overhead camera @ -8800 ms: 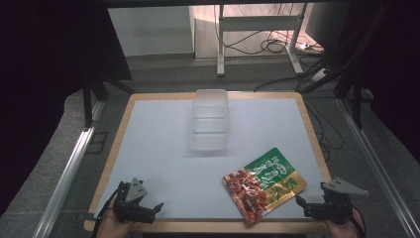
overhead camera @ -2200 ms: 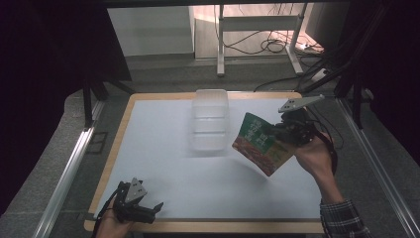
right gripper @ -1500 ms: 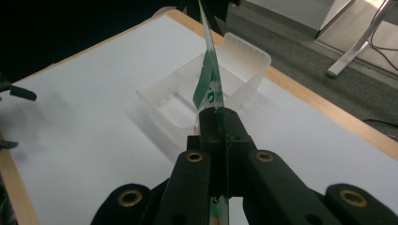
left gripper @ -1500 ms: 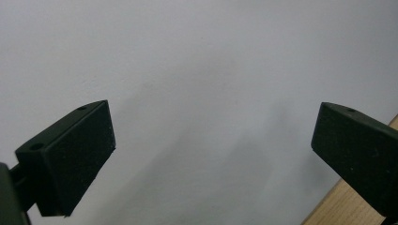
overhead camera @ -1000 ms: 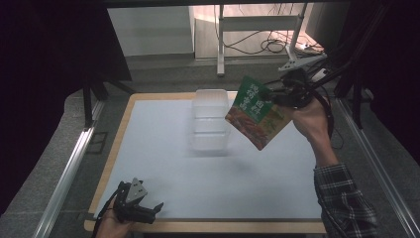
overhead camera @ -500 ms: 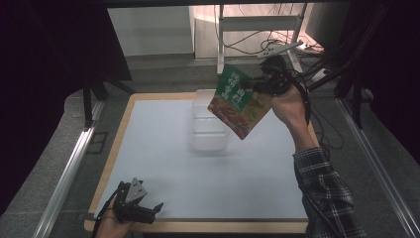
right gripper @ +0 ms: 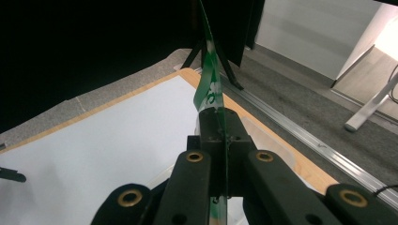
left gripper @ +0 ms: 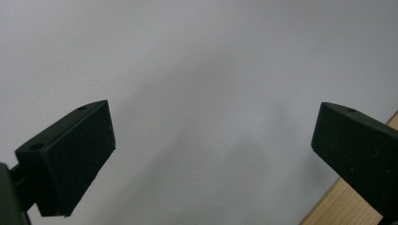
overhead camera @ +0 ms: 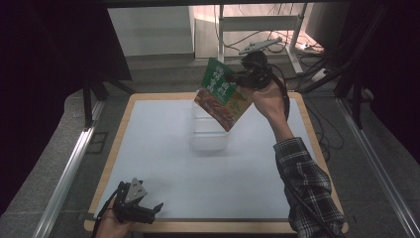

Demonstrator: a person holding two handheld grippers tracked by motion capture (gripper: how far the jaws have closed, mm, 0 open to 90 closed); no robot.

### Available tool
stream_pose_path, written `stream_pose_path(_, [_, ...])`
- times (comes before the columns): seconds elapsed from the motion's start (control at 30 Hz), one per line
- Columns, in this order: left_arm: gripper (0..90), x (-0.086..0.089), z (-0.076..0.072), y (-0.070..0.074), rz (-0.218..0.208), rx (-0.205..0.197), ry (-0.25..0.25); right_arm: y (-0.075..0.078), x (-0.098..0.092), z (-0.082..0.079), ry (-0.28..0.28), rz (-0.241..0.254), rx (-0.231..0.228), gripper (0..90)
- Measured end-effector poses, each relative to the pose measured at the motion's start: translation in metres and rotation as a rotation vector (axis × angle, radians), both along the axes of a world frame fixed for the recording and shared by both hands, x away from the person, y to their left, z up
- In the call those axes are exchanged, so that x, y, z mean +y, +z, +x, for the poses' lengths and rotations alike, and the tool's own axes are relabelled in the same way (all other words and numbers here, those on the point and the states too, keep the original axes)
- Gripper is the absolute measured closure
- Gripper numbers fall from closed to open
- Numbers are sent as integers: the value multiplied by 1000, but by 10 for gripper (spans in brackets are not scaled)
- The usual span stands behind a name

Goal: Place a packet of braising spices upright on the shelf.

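Note:
A green and red snack packet (overhead camera: 219,95) hangs in the air over the far end of a clear plastic box (overhead camera: 208,135) that stands at the table's far middle. My right gripper (overhead camera: 239,79) is shut on the packet's upper right edge, held high by a hand in a plaid sleeve. In the right gripper view the packet (right gripper: 207,70) shows edge-on, rising from between the closed jaws, with my right gripper (right gripper: 218,117) clamped on it. My left gripper (overhead camera: 151,207) rests at the table's near left corner, and in its own view my left gripper (left gripper: 213,152) stands wide open over bare white surface.
The white table top (overhead camera: 153,144) has a wooden rim (overhead camera: 213,226). Metal rails run along both sides of the table. Beyond the far edge stand a desk frame (overhead camera: 262,22) and loose cables on the floor.
The right hand has carried the packet up and leftward, from beside the box's right to above its far end. The left gripper has stayed put.

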State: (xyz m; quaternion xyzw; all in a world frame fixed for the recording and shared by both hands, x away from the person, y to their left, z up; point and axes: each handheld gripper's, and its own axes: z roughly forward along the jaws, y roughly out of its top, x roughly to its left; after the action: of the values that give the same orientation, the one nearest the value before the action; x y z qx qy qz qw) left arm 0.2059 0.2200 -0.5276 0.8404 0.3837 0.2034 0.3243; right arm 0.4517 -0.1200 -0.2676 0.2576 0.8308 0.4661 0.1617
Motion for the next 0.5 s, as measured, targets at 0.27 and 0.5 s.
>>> stream_pose_path(0.27, [0, 0, 0, 0, -4, 0, 0, -18, 14, 10, 23, -39, 23, 889])
stream_pose_path(0.5, [0, 0, 0, 0, -5, 0, -1, -32, 27, 14, 60, -98, 63, 888])
